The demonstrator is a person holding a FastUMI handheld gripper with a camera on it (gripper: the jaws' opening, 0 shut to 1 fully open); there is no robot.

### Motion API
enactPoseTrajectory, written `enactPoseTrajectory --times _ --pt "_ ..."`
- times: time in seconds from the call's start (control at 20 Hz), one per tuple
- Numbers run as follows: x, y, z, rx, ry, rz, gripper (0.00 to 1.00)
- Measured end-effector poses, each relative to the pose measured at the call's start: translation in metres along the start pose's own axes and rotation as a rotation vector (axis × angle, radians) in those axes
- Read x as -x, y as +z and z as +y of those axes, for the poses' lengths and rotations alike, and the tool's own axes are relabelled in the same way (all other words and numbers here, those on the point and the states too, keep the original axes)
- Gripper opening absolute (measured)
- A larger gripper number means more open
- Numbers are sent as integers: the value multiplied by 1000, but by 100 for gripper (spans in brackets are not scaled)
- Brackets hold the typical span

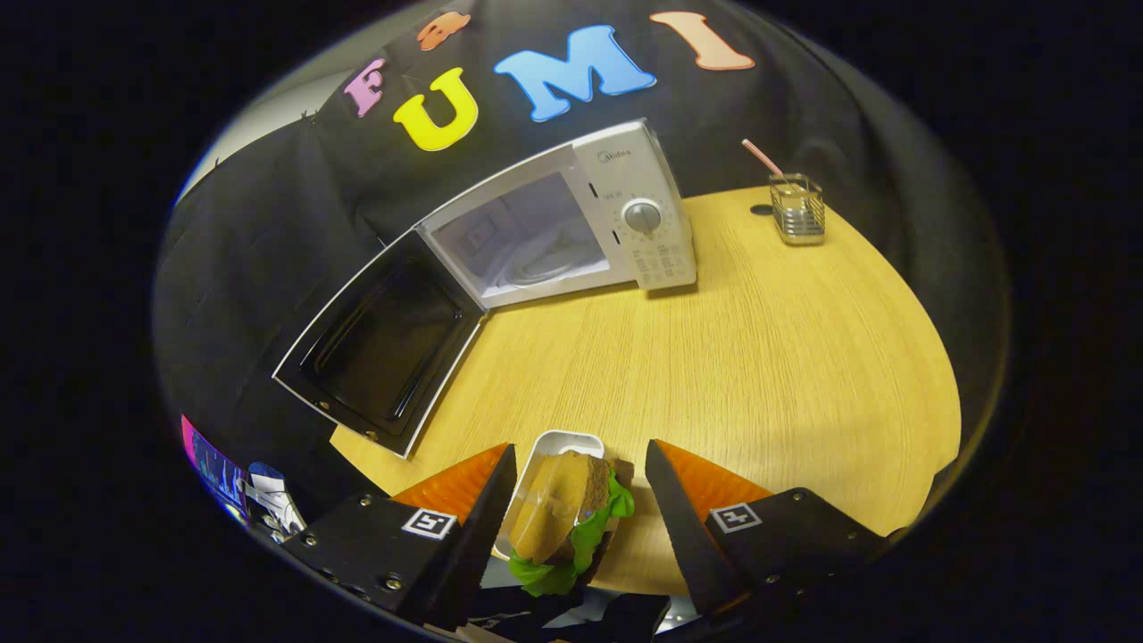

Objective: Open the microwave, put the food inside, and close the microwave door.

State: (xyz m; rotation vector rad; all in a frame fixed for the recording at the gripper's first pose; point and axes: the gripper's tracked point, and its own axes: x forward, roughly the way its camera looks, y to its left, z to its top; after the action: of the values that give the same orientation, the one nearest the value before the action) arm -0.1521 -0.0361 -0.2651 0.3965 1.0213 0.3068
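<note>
The white microwave [638,192] stands at the back of the round wooden table [759,357], beyond my fingers. Its door [384,348] is swung wide open to the left, and the cavity [527,241] with its glass turntable lies bare. A sandwich with lettuce [563,513] sits in a small white tray [571,439] at the table's near edge. My gripper [580,445] is open around the tray. The left finger rests against the tray's side, while a small gap separates the right finger from the food.
A clear square glass [797,210] with a pink straw stands at the back right, to the right of the microwave. The open door overhangs the table's left edge. Bare wood stretches between the tray and the microwave.
</note>
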Motion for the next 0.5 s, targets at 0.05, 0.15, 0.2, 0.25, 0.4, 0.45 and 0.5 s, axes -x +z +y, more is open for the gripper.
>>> enactPoseTrajectory --times 0.05,0.15,0.2,0.25,0.4,0.45,0.5 --pt "-2 -8 -1 -24 3 27 88" --pt "-6 -24 -2 -68 2 86 88" --pt "-9 -32 -1 -87 2 116 88" --pt "-12 -38 -1 -101 -2 141 88" --pt "-12 -39 3 -150 -7 163 57" --pt "-10 -35 4 -168 1 165 47" --pt "-12 -35 7 -182 -2 167 38"
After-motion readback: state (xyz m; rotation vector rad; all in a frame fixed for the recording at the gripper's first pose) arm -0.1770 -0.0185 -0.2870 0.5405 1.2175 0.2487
